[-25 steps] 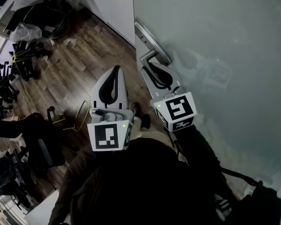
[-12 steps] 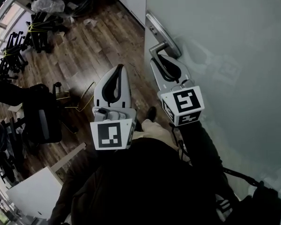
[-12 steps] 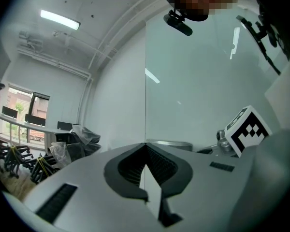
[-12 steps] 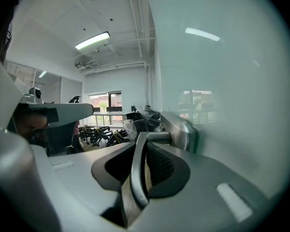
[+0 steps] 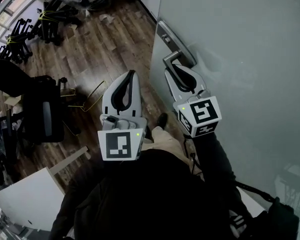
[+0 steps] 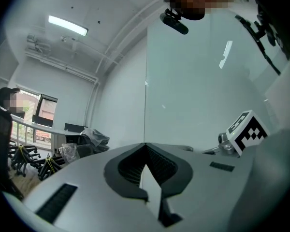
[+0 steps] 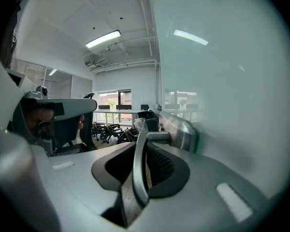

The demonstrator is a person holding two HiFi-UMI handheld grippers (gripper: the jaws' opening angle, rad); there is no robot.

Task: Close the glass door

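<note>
Your right gripper (image 7: 146, 148) has its jaws closed on the door handle (image 7: 137, 178). The smooth, brushed-metal lever runs lengthwise down the channel between the dark ribbed pads (image 7: 160, 164). At the jaw tips the lever bends toward its long metal plate (image 7: 180, 129), which is fixed to the glass door (image 7: 232, 81).

In the head view the right gripper (image 5: 176, 73) points up-frame with its tips at the handle (image 5: 172, 59). It lies close alongside the frosted, pale green pane (image 5: 240, 59). Its marker cube (image 5: 200, 116) faces the camera. Your dark sleeve (image 5: 215, 159) runs back from the cube toward your body, with the forearm nearly parallel to the door.

Your left gripper (image 6: 146, 150) has its jaws together at the tips, with nothing between the ribbed pads (image 6: 160, 167). It is a grey moulded shell around a dark, teardrop-shaped opening. In the head view the left gripper (image 5: 129, 79) sits just beside the right one and points the same way. It is over the wood-plank floor (image 5: 90, 59) and clear of the door and handle. The door's free edge stands over the floor, near the handle.
</note>
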